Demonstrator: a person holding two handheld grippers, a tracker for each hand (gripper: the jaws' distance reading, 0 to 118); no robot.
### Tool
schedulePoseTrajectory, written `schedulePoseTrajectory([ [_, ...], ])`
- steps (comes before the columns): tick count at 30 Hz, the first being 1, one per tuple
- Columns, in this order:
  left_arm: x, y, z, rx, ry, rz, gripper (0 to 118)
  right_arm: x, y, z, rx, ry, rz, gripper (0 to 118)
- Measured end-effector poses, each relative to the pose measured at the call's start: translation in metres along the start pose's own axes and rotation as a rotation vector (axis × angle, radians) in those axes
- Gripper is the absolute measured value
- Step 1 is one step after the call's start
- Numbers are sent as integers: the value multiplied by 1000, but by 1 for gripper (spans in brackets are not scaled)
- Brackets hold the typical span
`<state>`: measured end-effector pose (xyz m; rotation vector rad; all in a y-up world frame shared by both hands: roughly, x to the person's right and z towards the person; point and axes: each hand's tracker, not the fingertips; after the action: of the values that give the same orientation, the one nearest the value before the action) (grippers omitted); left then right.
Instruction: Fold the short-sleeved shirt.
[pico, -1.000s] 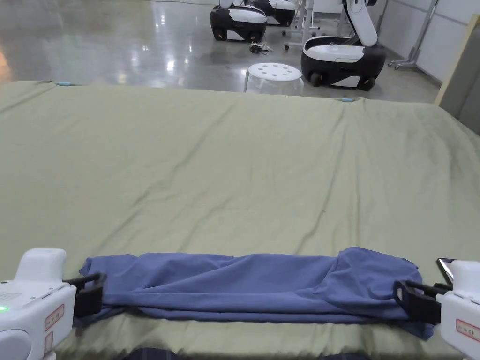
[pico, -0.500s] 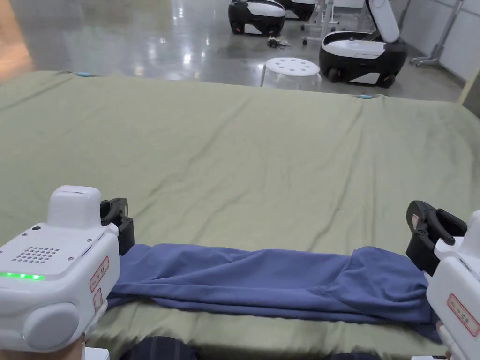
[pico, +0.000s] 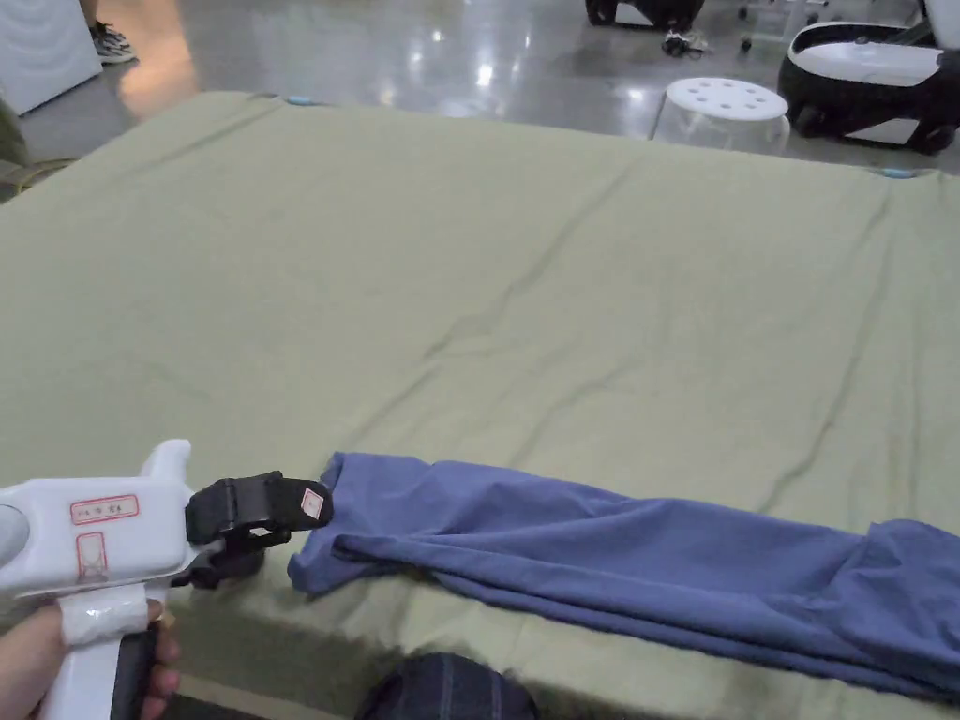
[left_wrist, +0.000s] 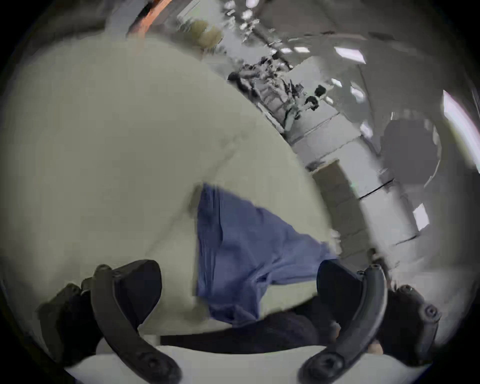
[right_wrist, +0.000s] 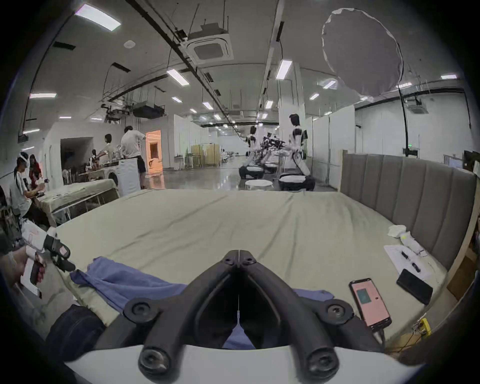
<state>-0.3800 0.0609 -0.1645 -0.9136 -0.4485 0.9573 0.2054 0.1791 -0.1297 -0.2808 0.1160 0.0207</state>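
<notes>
Lying in a long narrow band along the near edge of the bed (pico: 469, 234), the blue shirt (pico: 637, 553) has been let go at both ends since a second ago. The left tool (pico: 314, 511) now hangs wide open just beside its left end, while the right tool (right_wrist: 238, 256) is closed and empty, so I judge a crosswise fold comes next.

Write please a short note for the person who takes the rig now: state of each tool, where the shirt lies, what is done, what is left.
Left tool: open, holding nothing, just beside the shirt's left end.
Right tool: shut, holding nothing, above the shirt's right part.
Shirt: a long narrow blue band along the near edge of the bed.
Done: folded lengthwise.
Left: probably fold the band across, end to end.
</notes>
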Motion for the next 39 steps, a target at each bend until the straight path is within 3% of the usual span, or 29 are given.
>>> schedulePoseTrajectory([
  [1, -19, -2, -11, -65, -107, 117, 117, -2, 0, -3, -11, 4, -3, 4],
  [3, -29, -1, -20, 46, -303, 135, 117, -7, 1, -8, -24, 13, -12, 4],
  [4, -30, 5, -31, 8, -365, 199, 116, -9, 1, -11, -30, 14, -15, 4],
  [5, -30, 6, -45, -9, -399, 256, 112, -11, 1, -15, -35, 15, -18, 4],
  [6, -29, 8, -56, -1, -406, 246, 100, -13, 2, -18, -37, 15, -18, 4],
  [8, -24, 10, -81, -47, -388, 220, 10, -17, 3, -24, -44, 14, -21, 4],
  [9, -15, 4, -93, -61, -313, 231, 1, -19, 4, -26, -46, 13, -24, 4],
  [10, -12, 0, -105, -84, -130, 218, 1, -21, 5, -27, -48, 16, -28, 4],
  [11, -3, -3, -103, -67, -107, 124, 1, -22, 6, -28, -49, 18, -29, 4],
  [12, 8, -1, -95, -59, -185, 125, 1, -24, 7, -28, -49, 18, -27, 4],
  [13, -10, 25, -76, -52, -103, 160, 1, -25, 8, -28, -49, 18, -23, 4],
  [22, 50, 46, -20, 138, 407, -136, 1, -31, 9, -18, -26, 63, -35, 4],
  [28, 135, 17, -43, 117, 470, -365, 1, -23, 3, -5, -6, 82, -44, 4],
  [32, 190, -15, -97, 37, 426, -503, 1, -12, 2, 6, 17, 88, -73, 4],
  [36, 208, -34, -171, -155, 320, -475, 1, 4, 2, 16, 35, 91, -87, 4],
  [39, 200, -41, -220, -216, 424, -457, 1, 18, 1, 22, 49, 86, -102, 4],
])
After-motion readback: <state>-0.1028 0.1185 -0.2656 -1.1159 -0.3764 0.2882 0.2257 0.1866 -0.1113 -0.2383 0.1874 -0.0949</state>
